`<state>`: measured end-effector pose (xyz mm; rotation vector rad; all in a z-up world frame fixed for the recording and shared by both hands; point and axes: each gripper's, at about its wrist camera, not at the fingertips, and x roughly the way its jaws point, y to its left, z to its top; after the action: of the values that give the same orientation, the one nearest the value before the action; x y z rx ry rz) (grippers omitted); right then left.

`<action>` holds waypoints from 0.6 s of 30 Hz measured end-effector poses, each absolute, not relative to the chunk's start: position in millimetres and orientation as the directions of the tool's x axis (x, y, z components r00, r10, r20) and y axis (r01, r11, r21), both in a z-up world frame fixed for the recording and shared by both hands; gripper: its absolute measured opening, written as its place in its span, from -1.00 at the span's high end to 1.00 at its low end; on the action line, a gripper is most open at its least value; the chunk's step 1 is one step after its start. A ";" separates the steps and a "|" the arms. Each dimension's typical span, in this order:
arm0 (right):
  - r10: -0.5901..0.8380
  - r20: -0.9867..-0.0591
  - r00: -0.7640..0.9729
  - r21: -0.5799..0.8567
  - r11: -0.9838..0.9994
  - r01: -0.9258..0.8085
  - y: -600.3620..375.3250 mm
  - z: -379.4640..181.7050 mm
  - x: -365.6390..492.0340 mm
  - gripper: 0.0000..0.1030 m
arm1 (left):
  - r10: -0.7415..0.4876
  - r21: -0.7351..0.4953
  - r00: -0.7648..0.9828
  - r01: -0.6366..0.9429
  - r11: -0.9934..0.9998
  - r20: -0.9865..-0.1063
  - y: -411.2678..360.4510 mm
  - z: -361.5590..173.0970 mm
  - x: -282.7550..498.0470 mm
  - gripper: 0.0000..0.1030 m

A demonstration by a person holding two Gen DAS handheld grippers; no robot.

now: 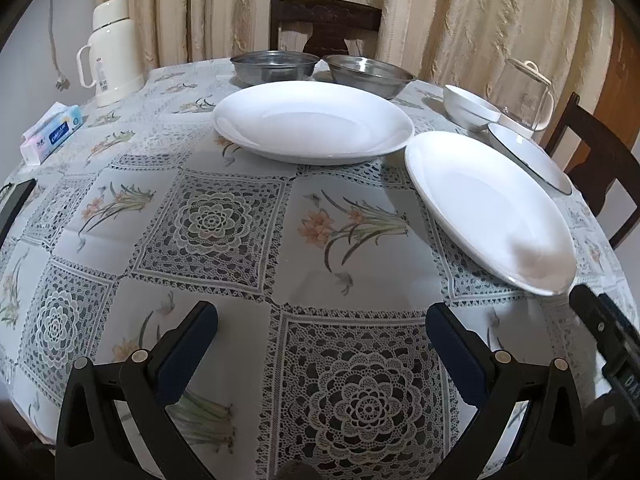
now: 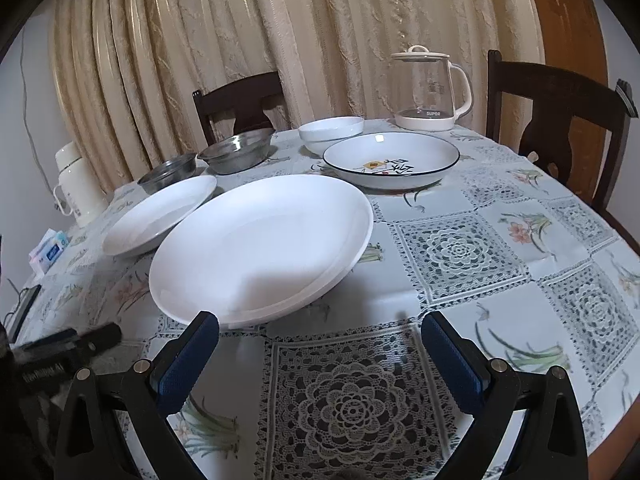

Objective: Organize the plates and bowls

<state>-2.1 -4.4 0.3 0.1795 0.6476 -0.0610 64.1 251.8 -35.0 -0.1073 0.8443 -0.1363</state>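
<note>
Two white plates lie on the patterned tablecloth: a near plate (image 2: 260,248) (image 1: 488,208) and a far plate (image 1: 312,122) (image 2: 160,216). Behind them stand two steel bowls (image 1: 272,66) (image 1: 370,74), which the right wrist view shows as the pair (image 2: 168,176) (image 2: 236,154). A white bowl (image 2: 330,132) (image 1: 470,106) and a dark-rimmed painted dish (image 2: 390,160) (image 1: 528,158) sit further right. My left gripper (image 1: 322,320) hovers open over bare cloth, short of the plates. My right gripper (image 2: 320,326) is open too, its left finger just in front of the near plate's rim.
A cream thermos (image 1: 110,52), a tissue pack (image 1: 52,134) and a dark phone (image 1: 14,204) occupy the table's left side. A glass kettle (image 2: 430,88) stands at the back right. Dark wooden chairs (image 2: 560,120) (image 1: 324,24) surround the round table before a curtain.
</note>
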 end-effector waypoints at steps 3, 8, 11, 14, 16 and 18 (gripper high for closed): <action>0.003 -0.605 0.796 0.156 0.981 0.115 -9.2 6.9 -1.0 -1.00 | -0.172 -0.168 0.662 0.070 0.983 -0.730 259.8 -26.9 70.5 -1.00; -0.001 -0.585 0.811 0.167 0.978 0.121 -14.7 24.2 4.5 -1.00 | -0.144 -0.171 0.693 0.031 0.985 -0.706 276.0 -11.2 81.0 -1.00; 0.004 -0.585 0.811 0.170 0.979 0.117 -14.6 31.2 10.8 -1.00 | -0.135 -0.180 0.702 0.010 0.984 -0.699 286.7 -5.5 87.7 -1.00; 0.030 -0.601 0.798 0.183 0.978 0.101 -11.6 33.7 20.6 -1.00 | -0.126 -0.184 0.710 -0.005 0.983 -0.692 295.7 -1.3 94.4 -1.00; 0.055 -0.613 0.788 0.198 0.976 0.086 -8.9 35.6 27.7 -1.00 | -0.119 -0.189 0.716 -0.018 0.982 -0.688 302.5 1.3 98.4 -1.00; 0.076 -0.623 0.778 0.208 0.975 0.071 -5.7 38.2 34.5 -1.00 | -0.113 -0.200 0.718 -0.037 0.979 -0.687 310.1 3.6 104.8 -1.00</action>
<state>34.5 -5.7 38.2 0.2263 0.6801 0.0028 104.8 310.1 3.6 -0.2059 0.7698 -0.0422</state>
